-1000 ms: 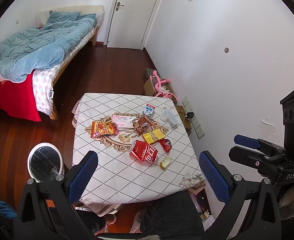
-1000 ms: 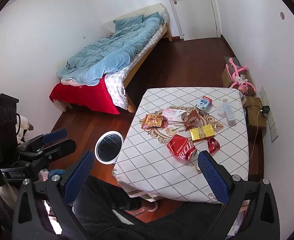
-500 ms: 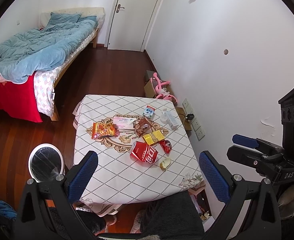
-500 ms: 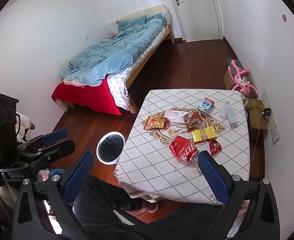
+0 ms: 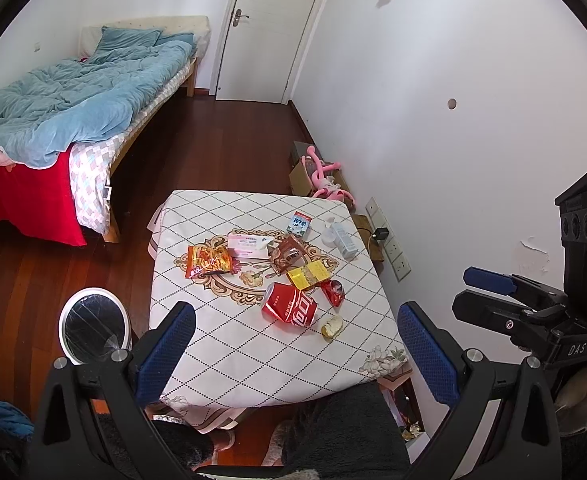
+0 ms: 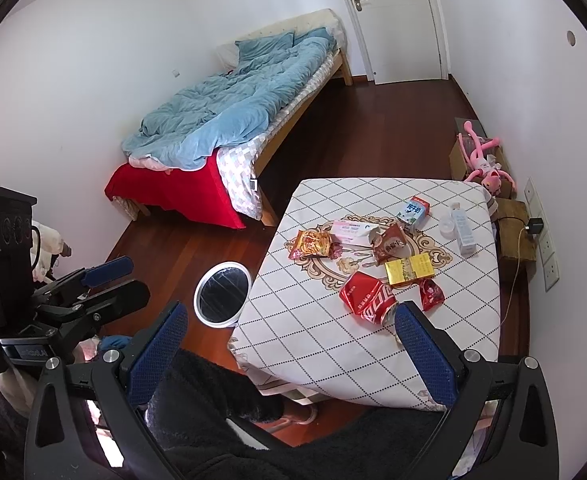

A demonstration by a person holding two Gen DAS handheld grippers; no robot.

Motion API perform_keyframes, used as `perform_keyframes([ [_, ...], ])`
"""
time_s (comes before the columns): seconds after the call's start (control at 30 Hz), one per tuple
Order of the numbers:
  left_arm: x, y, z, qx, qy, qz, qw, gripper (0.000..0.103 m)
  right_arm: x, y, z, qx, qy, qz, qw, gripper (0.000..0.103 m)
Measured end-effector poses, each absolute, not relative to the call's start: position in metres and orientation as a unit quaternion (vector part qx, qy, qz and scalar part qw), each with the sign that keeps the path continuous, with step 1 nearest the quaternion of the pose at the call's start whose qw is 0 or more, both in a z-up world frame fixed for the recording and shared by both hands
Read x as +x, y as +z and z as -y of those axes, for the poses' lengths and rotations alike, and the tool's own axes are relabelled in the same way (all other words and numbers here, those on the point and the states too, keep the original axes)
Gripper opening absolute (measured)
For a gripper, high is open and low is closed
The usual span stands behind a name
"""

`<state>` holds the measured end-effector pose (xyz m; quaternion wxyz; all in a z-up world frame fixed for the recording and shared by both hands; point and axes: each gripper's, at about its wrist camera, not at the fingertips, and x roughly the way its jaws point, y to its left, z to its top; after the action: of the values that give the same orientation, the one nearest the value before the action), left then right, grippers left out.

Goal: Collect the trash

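Trash lies on a small table (image 5: 221, 336) with a diamond-pattern cloth: a crushed red cola can (image 5: 290, 309) (image 6: 367, 298), an orange snack bag (image 5: 208, 261) (image 6: 310, 243), a brown wrapper (image 5: 288, 255), a yellow packet (image 5: 308, 275) (image 6: 408, 270), a small red wrapper (image 5: 334, 292), a pink-white box (image 5: 249, 243), a milk carton (image 5: 298, 224) and a food scrap (image 5: 332, 325). My left gripper (image 5: 293, 356) is open and empty, high above the table's near edge. My right gripper (image 6: 289, 356) is open and empty, also high above.
A white round bin (image 5: 93, 325) (image 6: 222, 293) stands on the wood floor left of the table. A bed (image 5: 65, 128) is at the far left. A clear bottle (image 5: 343, 236) lies on the table's right side. A pink toy and box (image 5: 321, 178) sit by the right wall.
Both cameras drifted slightly; the table and trash appear a little higher in the frames. Both grippers stay open and empty.
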<state>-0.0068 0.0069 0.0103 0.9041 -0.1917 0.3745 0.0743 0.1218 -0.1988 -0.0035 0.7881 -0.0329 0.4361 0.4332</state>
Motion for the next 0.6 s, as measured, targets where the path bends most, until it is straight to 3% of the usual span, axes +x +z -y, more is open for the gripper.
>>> perform_keyframes([
  [0.6, -0.0065, 0.0059, -0.0098, -0.192, 0.077, -0.38, 0.902, 0.103, 0.125, -0.0051, 0.197, -0.036, 0.435, -0.44, 0.785, 0.103],
])
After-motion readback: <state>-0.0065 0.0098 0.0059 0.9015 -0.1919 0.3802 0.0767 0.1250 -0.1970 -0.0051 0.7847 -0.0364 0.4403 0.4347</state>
